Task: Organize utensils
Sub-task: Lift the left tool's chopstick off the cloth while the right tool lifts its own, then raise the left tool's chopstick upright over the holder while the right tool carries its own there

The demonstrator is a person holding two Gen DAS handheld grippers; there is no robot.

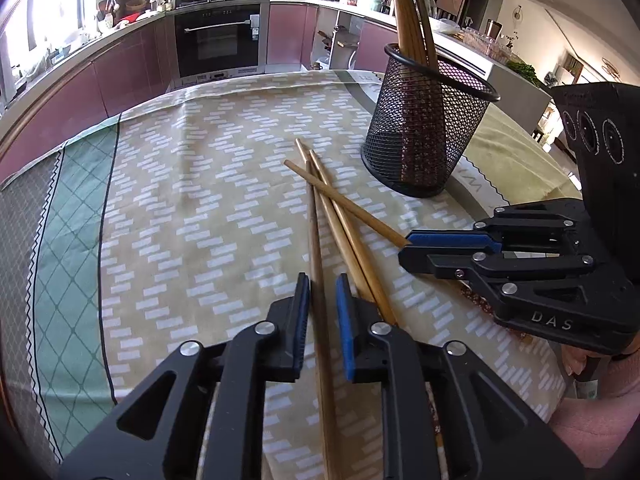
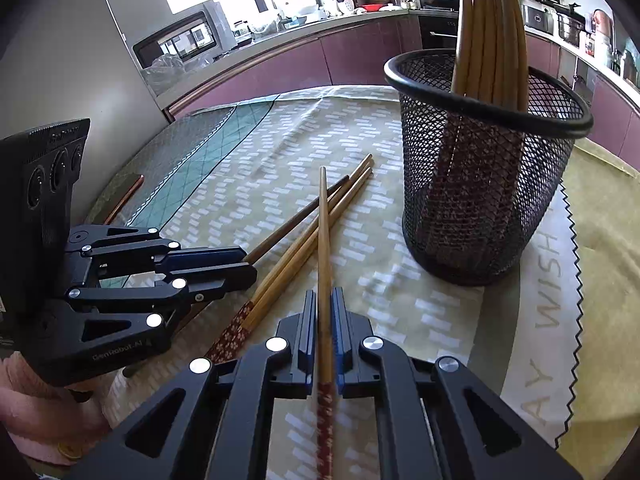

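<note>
Our left tool (image 1: 322, 312) straddles one brown bamboo chopstick (image 1: 318, 264) loosely on the patterned-cloth desk (image 1: 180, 208); our right tool (image 2: 324, 316) clamps another chopstick (image 2: 323, 240) (crossing the loose pair); the black mesh holder (image 2: 480, 184) stands rightmost.

Black mesh holder (image 2: 486, 184); tan bamboo chopsticks (image 1: 340, 216), red floral ends. Tablecloth (image 1: 192, 200) beige with white dashes, teal lattice border. Claws black, blue pads (image 1: 344, 320).
</note>
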